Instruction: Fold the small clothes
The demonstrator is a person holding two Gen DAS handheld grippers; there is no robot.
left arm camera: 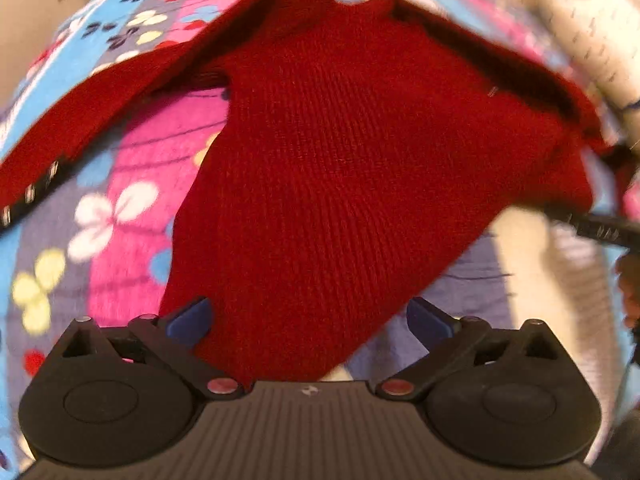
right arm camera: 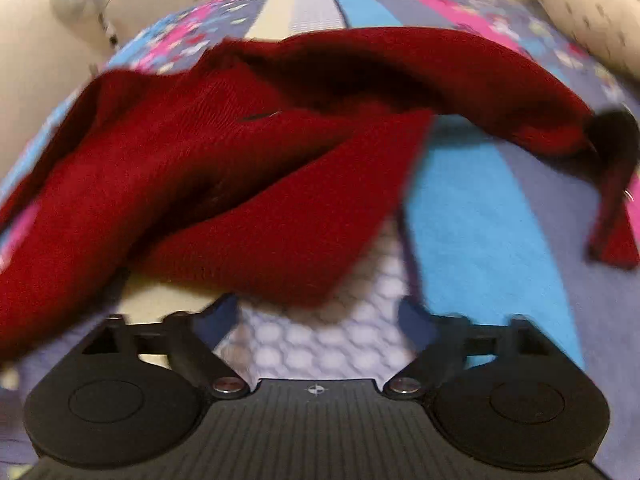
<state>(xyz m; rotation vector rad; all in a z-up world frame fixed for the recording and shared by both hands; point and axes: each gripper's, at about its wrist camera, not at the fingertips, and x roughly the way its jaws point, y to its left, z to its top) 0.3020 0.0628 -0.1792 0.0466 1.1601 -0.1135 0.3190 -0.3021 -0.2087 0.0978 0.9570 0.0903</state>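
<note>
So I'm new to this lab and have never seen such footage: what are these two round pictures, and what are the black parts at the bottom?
Each picture comes from a fisheye camera on a hand-held claw, looking along its two fingers. One shows the left claw, the other the right claw; the black parts are the claws' bodies, the blue tips their fingers. Both stand open. A red sweater lies on a flowery blanket; its corner reaches between the left claw's fingers, not gripped. The right claw holds nothing.
</note>
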